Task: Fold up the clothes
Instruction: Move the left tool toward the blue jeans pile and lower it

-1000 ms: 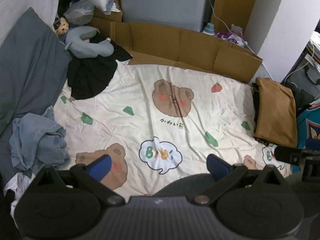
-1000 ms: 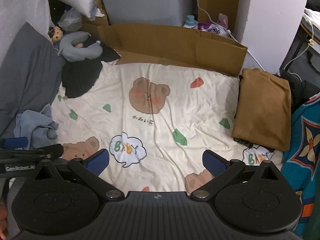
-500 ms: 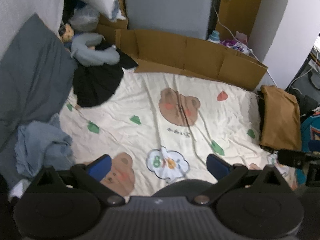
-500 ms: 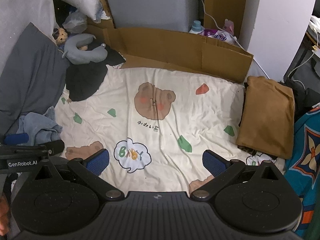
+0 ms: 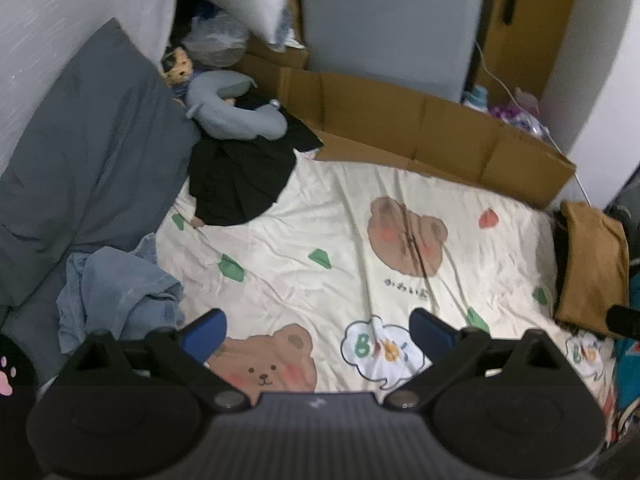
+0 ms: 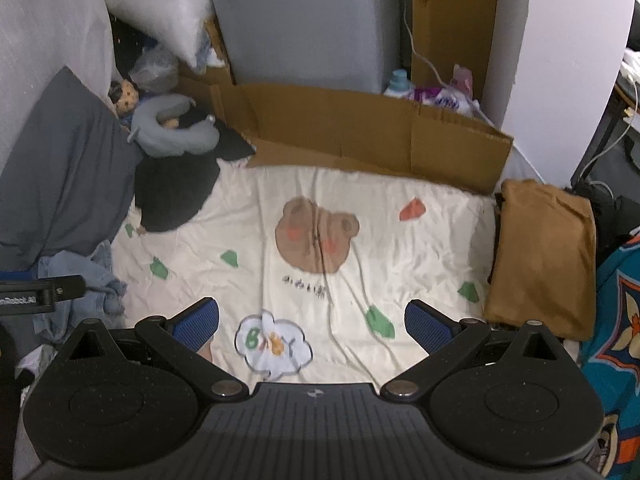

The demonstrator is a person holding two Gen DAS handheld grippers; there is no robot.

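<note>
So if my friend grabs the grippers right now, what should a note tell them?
Left gripper: open, empty, above the bear sheet.
Right gripper: open, empty too.
Clothes: crumpled blue garment at the sheet's left edge; black garment at the far left corner; brown garment lying flat on the right, apparently folded.
Done: maybe the brown one.
Left: fold blue and black.

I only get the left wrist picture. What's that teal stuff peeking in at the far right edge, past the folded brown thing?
Observer: The right wrist view shows it is a teal cloth with an orange and cream pattern, lying beside the folded brown garment.
Operator: And the other tool, is it holding anything?
Observer: No. The right gripper is open and empty, above the bear-print sheet.
</note>
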